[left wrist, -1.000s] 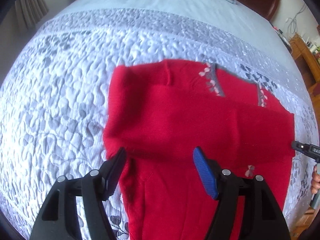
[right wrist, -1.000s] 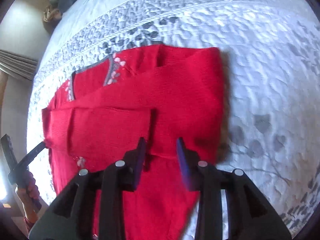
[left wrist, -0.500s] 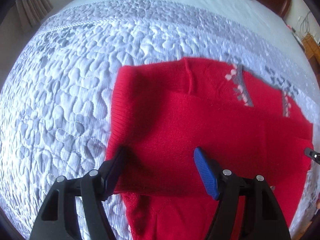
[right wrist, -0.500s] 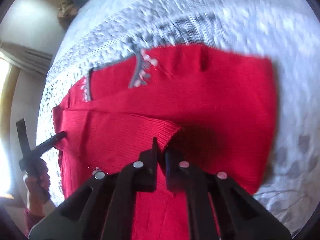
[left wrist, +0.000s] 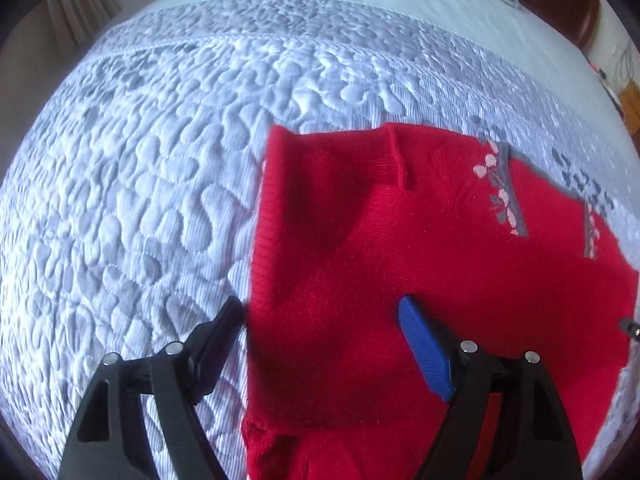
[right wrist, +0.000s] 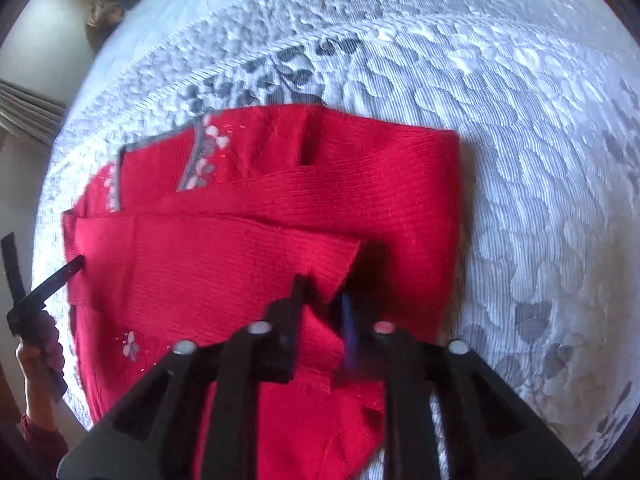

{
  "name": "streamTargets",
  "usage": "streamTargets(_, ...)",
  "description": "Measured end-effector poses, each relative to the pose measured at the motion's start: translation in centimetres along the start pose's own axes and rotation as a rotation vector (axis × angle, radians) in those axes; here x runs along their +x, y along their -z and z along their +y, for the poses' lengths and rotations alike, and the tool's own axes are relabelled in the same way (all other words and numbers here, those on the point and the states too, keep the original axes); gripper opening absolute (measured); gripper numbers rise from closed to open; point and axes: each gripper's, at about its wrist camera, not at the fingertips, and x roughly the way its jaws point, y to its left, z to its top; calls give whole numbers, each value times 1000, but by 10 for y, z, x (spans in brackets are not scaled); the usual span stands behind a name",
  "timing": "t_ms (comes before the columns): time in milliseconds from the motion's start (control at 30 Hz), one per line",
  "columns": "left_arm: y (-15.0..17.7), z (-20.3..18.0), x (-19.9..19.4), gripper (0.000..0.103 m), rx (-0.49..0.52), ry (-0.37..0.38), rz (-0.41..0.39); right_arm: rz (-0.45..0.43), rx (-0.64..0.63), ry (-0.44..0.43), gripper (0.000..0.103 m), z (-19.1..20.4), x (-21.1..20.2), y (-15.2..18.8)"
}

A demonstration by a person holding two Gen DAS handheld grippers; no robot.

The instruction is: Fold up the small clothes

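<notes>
Red knitted sweater, partly folded with one sleeve laid across its body, lies flat on a bed covered by a white and grey quilt. Seen from the left wrist camera, the quilt's puffy stitched pattern fills the left side, and the garment's straight side edge runs down just past the left gripper. Its jaws have just been opening and stand wide apart, the black finger over the quilt at the sweater's edge and the blue-padded finger over the red knit; the edge lies between them, and neither pad presses on it. Further right, a grey neckline band with pale pink flowers shows near the far edge of the sweater. In the right wrist view, a hand at the far left holds the other tool by its handle, beside the sweater's edge. Toward the middle, the right gripper has just been opening its jaws, now a little apart, with the corner of a folded sleeve cuff reaching between their tips but not visibly pinched. Bare quilt spreads to the right.
</notes>
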Motion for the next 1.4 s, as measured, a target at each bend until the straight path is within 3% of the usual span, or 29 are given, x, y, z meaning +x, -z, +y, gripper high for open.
streamTargets(167, 7, -15, -19, 80, 98, -2, -47, 38, -18, -32, 36, 1, -7, 16)
streamTargets(233, 12, -25, -15, 80, 130, 4, -30, 49, -32, -26, 30, 2, -6, 19)
streamTargets(300, 17, -32, -9, 80, 157, -20, -29, 45, -65, 14, 6, 5, -9, 22)
streamTargets(333, 19, -35, -6, 80, 167, -29, -35, 41, -66, 18, 3, 5, -11, 24)
streamTargets(667, 24, -33, 9, 88, 175, -39, -40, 57, -19, 83, 1, -6, 9, 29)
streamTargets(800, 34, -31, -1, 88, 178, -41, -53, 20, 7, 44, 6, -8, -2, 36)
streamTargets(967, 80, -19, -31, 87, 181, -23, -35, -22, -12, 13, 17, -3, -36, 94)
streamTargets(1100, 144, 3, -49, 87, 184, -23, -10, 23, -70, -7, 18, 17, -39, 174)
streamTargets(1200, 194, 19, -65, 87, 197, -50, -37, 17, -77, -12, 18, 23, -46, 228)
streamTargets(1400, 256, 37, -89, 88, 200, -50, -60, -21, -49, -18, 19, 12, -58, 287)
